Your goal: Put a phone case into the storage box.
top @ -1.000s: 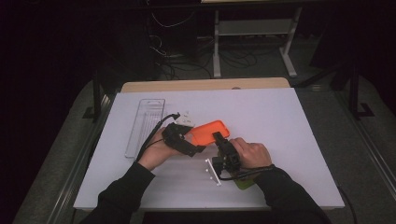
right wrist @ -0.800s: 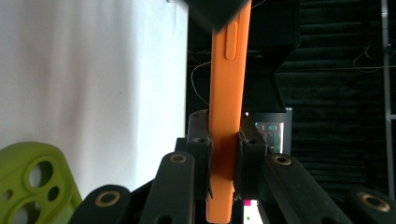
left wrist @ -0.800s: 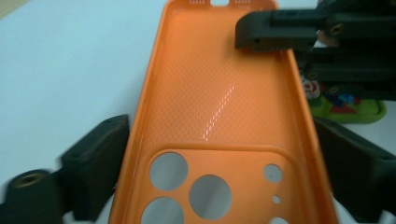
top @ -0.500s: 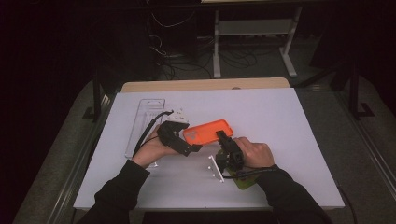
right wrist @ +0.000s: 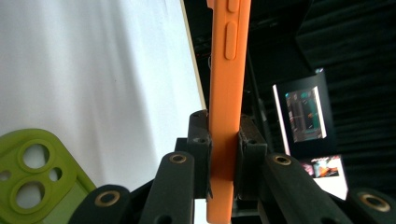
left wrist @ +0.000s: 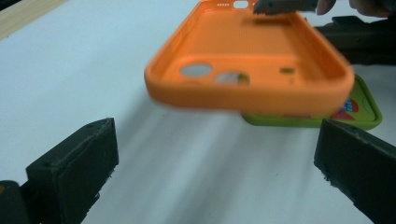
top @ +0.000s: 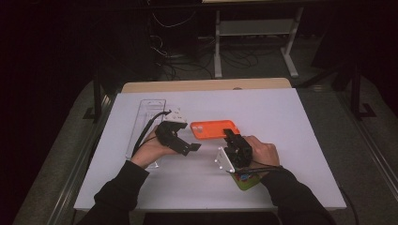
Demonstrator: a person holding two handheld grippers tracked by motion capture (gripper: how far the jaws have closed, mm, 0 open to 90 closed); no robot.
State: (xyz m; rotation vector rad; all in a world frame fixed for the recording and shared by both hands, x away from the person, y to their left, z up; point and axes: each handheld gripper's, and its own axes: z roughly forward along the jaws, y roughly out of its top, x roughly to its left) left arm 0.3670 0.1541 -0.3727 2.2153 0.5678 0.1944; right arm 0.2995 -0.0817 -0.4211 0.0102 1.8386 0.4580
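Note:
An orange phone case (top: 212, 130) hangs just above the white table, hollow side up, with my right gripper (top: 230, 137) shut on its near edge. In the right gripper view the jaws (right wrist: 224, 140) pinch the case's side wall (right wrist: 225, 70). My left gripper (top: 187, 136) stands just left of the case; its jaws have just been opening and hold nothing. From the left gripper view the case (left wrist: 247, 60) floats ahead of the wide-open left gripper (left wrist: 215, 154). A green phone case (top: 247, 182) lies on the table under the right hand.
A clear plastic tray (top: 145, 122) lies at the left of the white table top (top: 291, 122). The green case (left wrist: 359, 112) sits below the orange one, camera holes showing (right wrist: 32, 186). Dark floor, cables and a stand lie beyond the far edge.
My left gripper has let go of the orange case's left end, opened wide and drawn back to the left. The right gripper keeps the case and has lifted it slightly.

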